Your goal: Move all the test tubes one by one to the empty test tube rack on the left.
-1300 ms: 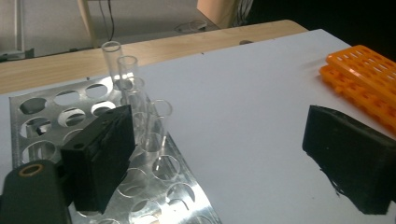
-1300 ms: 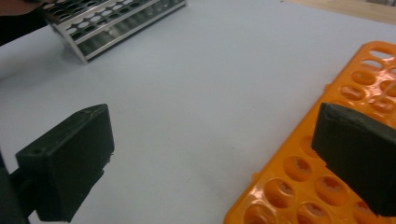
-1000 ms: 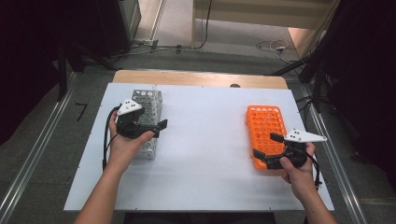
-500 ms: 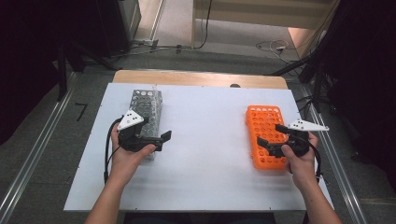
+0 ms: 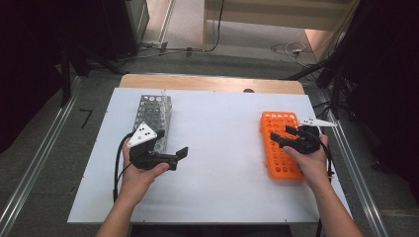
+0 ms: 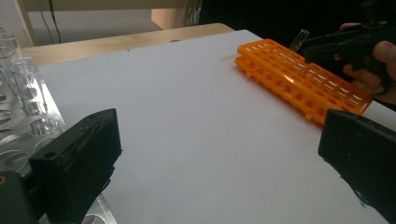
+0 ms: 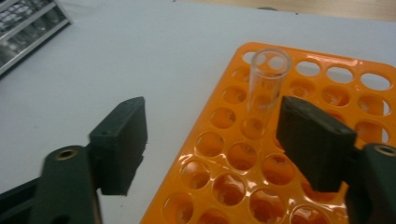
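- The clear glass tube (image 7: 265,88) stands upright in a hole of the orange rack (image 7: 299,196), between the right tool (image 7: 215,144)'s jaws, close to the right-hand one.
- Those jaws have just been closing around it but do not yet press it; a grip looks imminent.
- A second ago this tool sat nearer the rack's near end.
- The left tool (image 5: 184,153) is open and empty, beside the metal rack (image 5: 154,114).
- White counter (image 5: 222,128); beyond it, grey floor and cables.

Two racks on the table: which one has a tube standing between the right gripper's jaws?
The orange rack: one clear glass tube stands in it between the right gripper jaws. The metal rack sits by the left gripper.
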